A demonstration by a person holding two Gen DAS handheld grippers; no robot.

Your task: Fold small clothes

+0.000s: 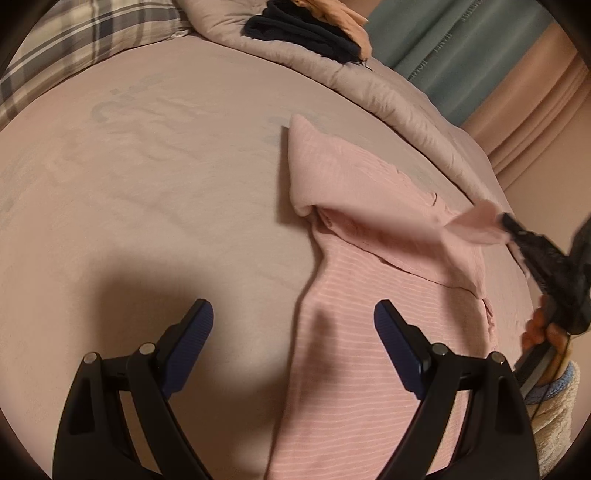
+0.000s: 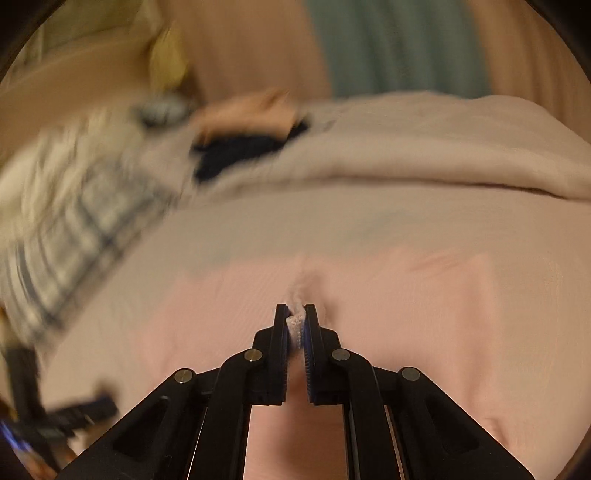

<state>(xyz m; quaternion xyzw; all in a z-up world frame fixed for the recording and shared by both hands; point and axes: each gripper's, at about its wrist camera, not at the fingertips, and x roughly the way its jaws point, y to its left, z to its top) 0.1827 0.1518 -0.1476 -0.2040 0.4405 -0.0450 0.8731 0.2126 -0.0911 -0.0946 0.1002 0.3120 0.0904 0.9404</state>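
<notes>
A pink striped garment [image 1: 369,295] lies on the bed, one sleeve folded across its body. My left gripper [image 1: 293,319] hovers open over the garment's left edge, one finger above the sheet and the other above the cloth, nothing between them. In the left wrist view my right gripper [image 1: 508,227] comes in from the right, shut on a lifted pink corner of the garment. The blurred right wrist view shows that same gripper [image 2: 295,314] with its pads pinching a bunched fold of the pink garment [image 2: 406,295].
The bed's pinkish sheet [image 1: 147,184] spreads to the left. A rolled duvet [image 1: 369,85] runs along the far side with a dark garment [image 1: 306,33] and a peach one on it. A plaid pillow [image 1: 74,48] sits at the far left. Curtains [image 1: 480,48] hang behind.
</notes>
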